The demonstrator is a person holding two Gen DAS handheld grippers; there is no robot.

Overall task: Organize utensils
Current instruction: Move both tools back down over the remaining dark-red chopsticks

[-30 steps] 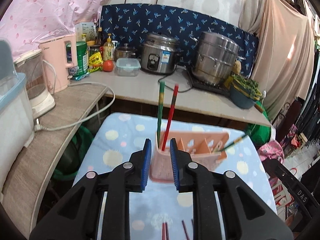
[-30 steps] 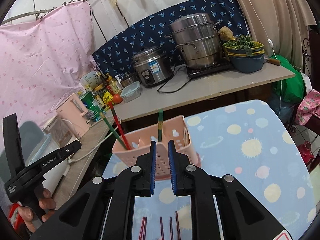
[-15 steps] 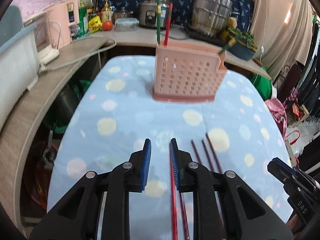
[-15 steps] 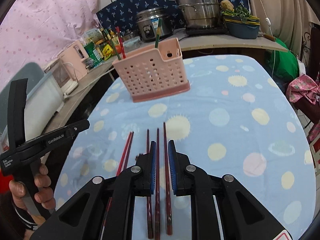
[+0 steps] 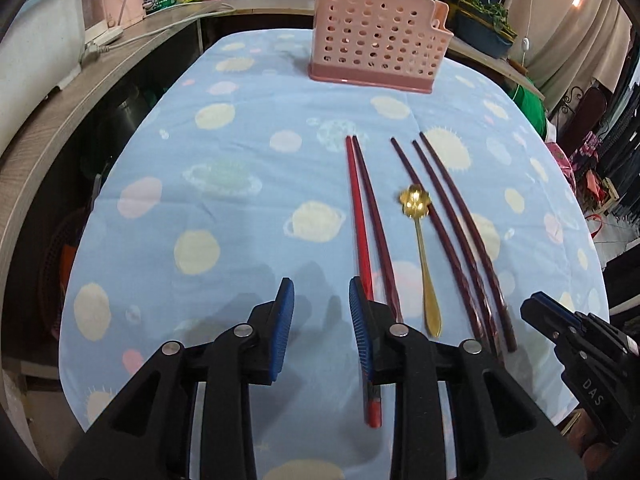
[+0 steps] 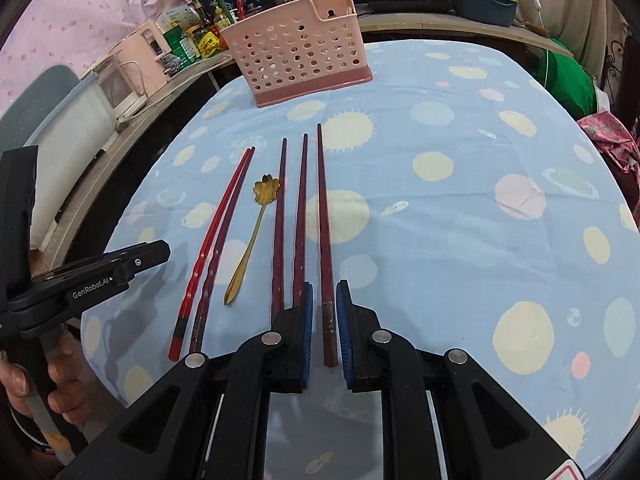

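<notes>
1. Five chopsticks (image 6: 302, 208) and a gold spoon (image 5: 420, 240) lie side by side on the tabletop (image 5: 240, 208), near the pink utensil basket (image 5: 376, 36).
2. Left hand-held gripper (image 5: 322, 300): jaws apart, just been opening, nothing between them.
3. Right hand-held gripper (image 6: 322, 300): jaws narrowly apart, straddling the rightmost chopstick (image 6: 323, 240) without pressing it.

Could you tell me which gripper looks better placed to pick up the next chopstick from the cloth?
Probably the right gripper: its jaws already straddle the handle end of the rightmost chopstick. The left gripper, jaws just opening, holds nothing; the bright red chopstick runs under its right finger.
</notes>
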